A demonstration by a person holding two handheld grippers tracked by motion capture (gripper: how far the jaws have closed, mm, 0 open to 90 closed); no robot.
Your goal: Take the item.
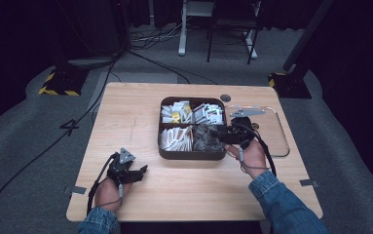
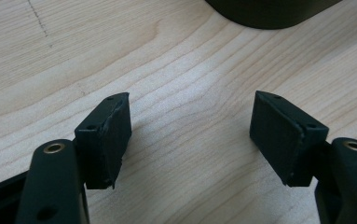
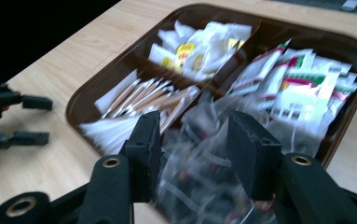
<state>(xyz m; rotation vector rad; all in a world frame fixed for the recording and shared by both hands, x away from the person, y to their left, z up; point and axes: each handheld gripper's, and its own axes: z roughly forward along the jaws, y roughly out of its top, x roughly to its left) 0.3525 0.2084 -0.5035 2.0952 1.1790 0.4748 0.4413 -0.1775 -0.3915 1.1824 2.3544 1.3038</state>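
Wood tabletop [image 1: 125, 105]: left gripper [image 1: 141, 170] idle near front-left edge, jaws wide apart. Right gripper [image 3: 195, 154], jaws part-open, reaches into brown tray's [image 1: 192, 155] front-right compartment w/ clear packets [image 1: 204, 138]. Step: picking. Next: prob. dip lower, close on one packet.

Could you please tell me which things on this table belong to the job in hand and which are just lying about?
In the job:
- right gripper, open, over the clear packets
- brown divided tray holding them

Lying about:
- left gripper, open over bare table
- white sachets
- wrapped sticks
- red-and-green packets
- clear tray
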